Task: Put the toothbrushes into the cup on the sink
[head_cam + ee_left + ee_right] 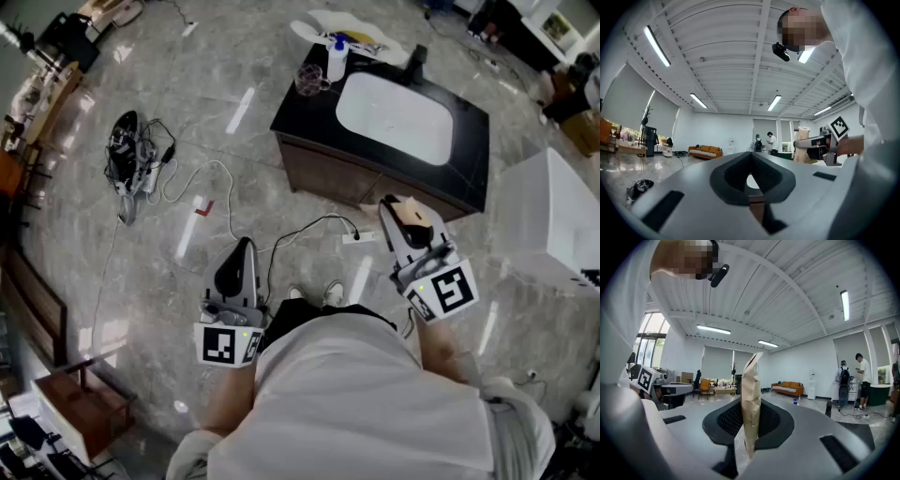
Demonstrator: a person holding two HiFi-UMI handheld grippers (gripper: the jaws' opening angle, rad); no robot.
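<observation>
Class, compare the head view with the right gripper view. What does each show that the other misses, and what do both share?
Only the head view shows the sink counter with its white basin, the cup and a bottle on it, and cables on the floor.
Only the right gripper view shows the ceiling lights, an orange sofa and two people standing at the right.
Both show the right gripper shut on a tan paper-like piece, and the left gripper.
</observation>
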